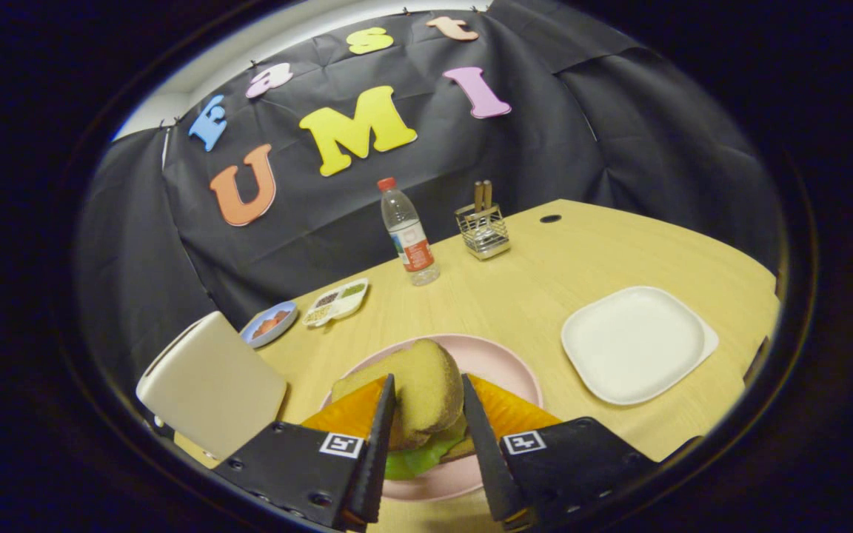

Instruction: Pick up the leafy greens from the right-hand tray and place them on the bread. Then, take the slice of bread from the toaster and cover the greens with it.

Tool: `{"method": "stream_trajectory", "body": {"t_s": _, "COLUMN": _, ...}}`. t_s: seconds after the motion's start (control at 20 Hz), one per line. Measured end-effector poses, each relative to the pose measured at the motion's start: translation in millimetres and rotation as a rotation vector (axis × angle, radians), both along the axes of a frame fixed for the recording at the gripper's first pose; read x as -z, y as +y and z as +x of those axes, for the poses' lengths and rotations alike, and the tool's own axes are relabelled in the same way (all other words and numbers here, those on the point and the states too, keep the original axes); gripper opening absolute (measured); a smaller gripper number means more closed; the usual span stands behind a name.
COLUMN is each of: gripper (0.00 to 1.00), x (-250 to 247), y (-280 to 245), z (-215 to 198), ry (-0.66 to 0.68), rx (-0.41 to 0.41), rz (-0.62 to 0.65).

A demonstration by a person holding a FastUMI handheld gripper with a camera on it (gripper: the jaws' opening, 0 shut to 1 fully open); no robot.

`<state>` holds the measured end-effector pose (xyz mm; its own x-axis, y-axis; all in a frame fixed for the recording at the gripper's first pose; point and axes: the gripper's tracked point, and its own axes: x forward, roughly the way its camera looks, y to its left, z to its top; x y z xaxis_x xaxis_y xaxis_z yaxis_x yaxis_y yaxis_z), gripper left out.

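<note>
My gripper [427,385] is shut on a brown slice of bread [426,370], which stands tilted between the two fingers with its top edge rising past their tips. Directly under it lie the leafy greens [415,460], resting on another slice of bread [460,448] on the pink plate [500,363]. The held slice hangs right over the greens; whether it touches them is hidden by the fingers. The white toaster [212,385] stands close by, left of the left finger.
A white square tray [634,344] sits on the wooden table [515,296] to the right of the plate. Farther back stand a water bottle [409,233] and a wire utensil holder [483,229]. A divided condiment dish [336,302] and a small blue dish [269,323] lie behind the toaster.
</note>
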<state>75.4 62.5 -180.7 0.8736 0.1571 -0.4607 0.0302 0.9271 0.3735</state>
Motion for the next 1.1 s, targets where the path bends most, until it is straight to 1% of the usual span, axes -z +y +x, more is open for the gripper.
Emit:
{"method": "stream_trajectory", "body": {"t_s": 0.05, "gripper": 0.55, "x": 4.5, "y": -4.0, "z": 1.9, "ry": 0.002, "rx": 0.007, "rz": -0.007}}
{"method": "stream_trajectory", "body": {"t_s": 0.15, "gripper": 0.68, "x": 2.6, "y": -12.4, "z": 3.5, "ry": -0.002, "rx": 0.021, "rz": -0.015}}
{"method": "stream_trajectory", "body": {"t_s": 0.25, "gripper": 0.78, "x": -6.9, "y": -22.6, "z": 3.0, "ry": -0.029, "rx": 0.04, "rz": -0.032}}
{"method": "stream_trajectory", "body": {"t_s": 0.3, "gripper": 0.84, "x": -16.5, "y": -28.1, "z": 2.0, "ry": -0.056, "rx": 0.05, "rz": -0.045}}
{"method": "stream_trajectory", "body": {"t_s": 0.35, "gripper": 0.87, "x": -28.1, "y": -32.0, "z": -0.3, "ry": -0.092, "rx": 0.06, "rz": -0.067}}
{"method": "stream_trajectory", "body": {"t_s": 0.45, "gripper": 0.94, "x": -58.6, "y": -42.0, "z": -6.6, "ry": -0.191, "rx": 0.082, "rz": -0.143}}
{"method": "stream_trajectory", "body": {"t_s": 0.6, "gripper": 0.96, "x": -112.1, "y": -53.7, "z": -19.0, "ry": -0.344, "rx": 0.124, "rz": -0.241}}
{"method": "stream_trajectory", "body": {"t_s": 0.8, "gripper": 0.96, "x": -177.4, "y": -52.4, "z": -44.5, "ry": -0.496, "rx": 0.157, "rz": -0.285}}
{"method": "stream_trajectory", "body": {"t_s": 0.95, "gripper": 0.95, "x": -219.8, "y": -44.2, "z": -71.4, "ry": -0.61, "rx": 0.156, "rz": -0.336}}
{"method": "stream_trajectory", "body": {"t_s": 1.1, "gripper": 0.95, "x": -240.1, "y": -34.7, "z": -90.7, "ry": -0.661, "rx": 0.142, "rz": -0.346}}
